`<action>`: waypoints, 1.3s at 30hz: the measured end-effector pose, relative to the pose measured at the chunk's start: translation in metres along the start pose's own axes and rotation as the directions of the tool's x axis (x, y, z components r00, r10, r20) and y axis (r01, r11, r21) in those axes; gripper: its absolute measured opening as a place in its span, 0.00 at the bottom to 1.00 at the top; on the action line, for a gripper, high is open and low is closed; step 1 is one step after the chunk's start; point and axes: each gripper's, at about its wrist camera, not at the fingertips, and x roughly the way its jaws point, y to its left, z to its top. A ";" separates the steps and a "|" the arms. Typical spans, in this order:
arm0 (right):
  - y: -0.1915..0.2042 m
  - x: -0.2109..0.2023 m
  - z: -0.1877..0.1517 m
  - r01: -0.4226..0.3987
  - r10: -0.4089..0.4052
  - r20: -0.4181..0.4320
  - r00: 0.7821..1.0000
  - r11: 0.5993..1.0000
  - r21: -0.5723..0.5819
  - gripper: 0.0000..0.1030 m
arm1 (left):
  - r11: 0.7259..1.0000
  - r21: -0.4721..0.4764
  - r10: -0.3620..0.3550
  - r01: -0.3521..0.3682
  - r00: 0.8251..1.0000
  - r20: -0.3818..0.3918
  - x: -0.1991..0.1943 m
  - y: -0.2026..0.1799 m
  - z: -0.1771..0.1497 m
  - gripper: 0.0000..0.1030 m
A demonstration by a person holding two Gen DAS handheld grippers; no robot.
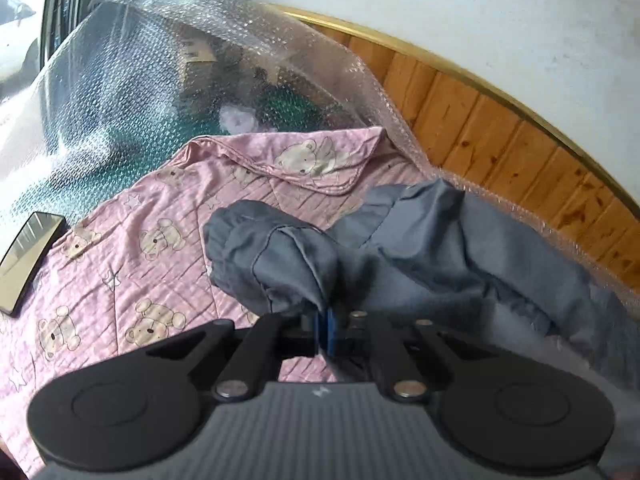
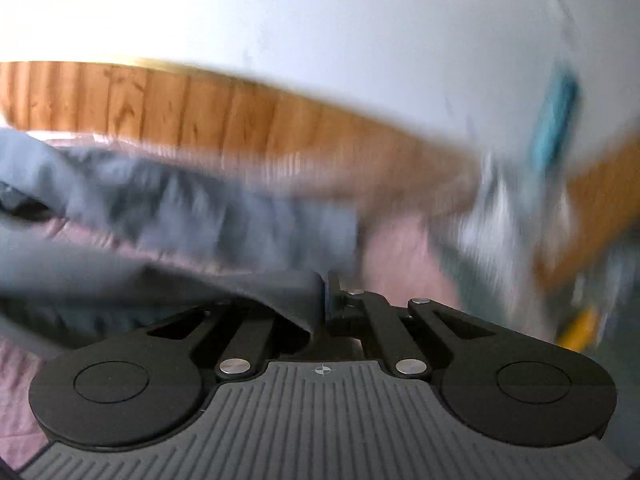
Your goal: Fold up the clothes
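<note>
A grey garment [image 1: 400, 256] lies bunched on a pink quilt with bear prints [image 1: 132, 248]. My left gripper [image 1: 326, 320] is shut on a fold of it, and the cloth drapes over the fingertips and hides them. In the right wrist view the picture is blurred by motion. The same grey garment [image 2: 168, 216] stretches from the left edge to my right gripper [image 2: 326, 296], which is shut on an edge of the cloth. The cloth hangs over the left finger there.
A wooden headboard [image 1: 500, 140] runs behind the bed below a white wall. Bubble wrap [image 1: 168, 72] covers a pile at the back left. A dark phone [image 1: 30, 252] lies on the quilt at the left. A blue object [image 2: 556, 120] hangs on the wall at the right.
</note>
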 end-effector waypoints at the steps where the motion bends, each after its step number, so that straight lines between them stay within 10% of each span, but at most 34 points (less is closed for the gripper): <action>1: -0.002 0.012 0.012 -0.002 0.001 -0.008 1.000 0.996 -0.095 0.03 | 1.000 0.013 0.010 -0.010 1.000 -0.021 0.006 -0.001 -0.002 0.04; 4: -0.011 0.087 0.015 -0.051 0.006 -0.181 0.984 0.969 -0.241 0.84 | 0.999 0.010 0.033 -0.032 0.997 -0.067 0.022 0.005 -0.011 0.04; 7: -0.050 0.126 -0.012 -0.047 0.071 -0.318 0.945 0.995 0.082 0.82 | 0.998 0.018 0.054 -0.053 0.995 -0.089 0.030 0.011 -0.024 0.04; 10: -0.058 0.101 -0.043 0.032 0.050 -0.269 0.962 0.956 0.293 0.81 | 0.997 0.033 0.074 -0.071 0.992 -0.103 0.031 0.016 -0.033 0.04; 12: -0.064 0.099 -0.063 -0.038 0.178 -0.289 0.941 0.901 0.432 0.47 | 0.996 0.042 0.077 -0.072 0.991 -0.112 0.032 0.018 -0.033 0.04; 13: -0.068 0.098 -0.071 -0.062 0.232 -0.296 0.927 0.870 0.488 0.07 | 0.997 0.049 0.072 -0.067 0.992 -0.107 0.030 0.018 -0.030 0.04; 14: -0.074 0.099 -0.067 -0.040 0.211 -0.333 0.919 0.891 0.453 0.06 | 0.997 0.055 0.066 -0.061 0.993 -0.098 0.028 0.017 -0.027 0.04; 17: -0.085 0.065 -0.010 -0.041 0.074 -0.227 0.971 0.988 0.147 0.06 | 0.997 0.069 0.048 -0.044 0.997 -0.053 0.021 0.009 -0.014 0.04; 21: -0.109 0.072 0.041 0.102 -0.110 -0.158 0.981 0.993 -0.059 0.06 | 0.996 0.089 0.008 0.005 0.989 -0.144 0.049 0.003 -0.016 0.04; 24: -0.111 0.151 -0.001 0.043 -0.083 -0.446 0.891 0.994 -0.098 0.06 | 0.991 0.132 0.042 -0.013 0.975 -0.220 0.072 0.006 -0.036 0.04; 25: -0.114 0.165 -0.020 0.036 -0.054 -0.528 0.848 0.998 -0.044 0.06 | 0.994 0.107 0.034 -0.009 0.973 -0.229 0.071 0.012 -0.041 0.04; 27: -0.123 0.161 -0.050 0.117 -0.016 -0.560 0.828 0.983 0.144 0.15 | 1.000 0.028 -0.005 0.011 0.978 -0.209 0.058 0.031 -0.048 0.10; 29: -0.128 0.130 -0.072 0.216 -0.029 -0.525 0.851 0.929 0.300 0.50 | 0.999 -0.032 -0.043 0.038 0.983 -0.180 0.039 0.049 -0.052 0.21; 31: -0.122 0.103 -0.090 0.275 -0.043 -0.524 0.851 0.886 0.373 0.61 | 0.996 -0.054 -0.078 0.071 0.987 -0.138 0.013 0.063 -0.049 0.27; 39: -0.130 0.038 -0.064 0.429 -0.217 -0.451 0.865 0.788 0.442 0.68 | 0.975 -0.021 -0.220 0.220 0.975 0.002 -0.004 0.062 0.051 0.63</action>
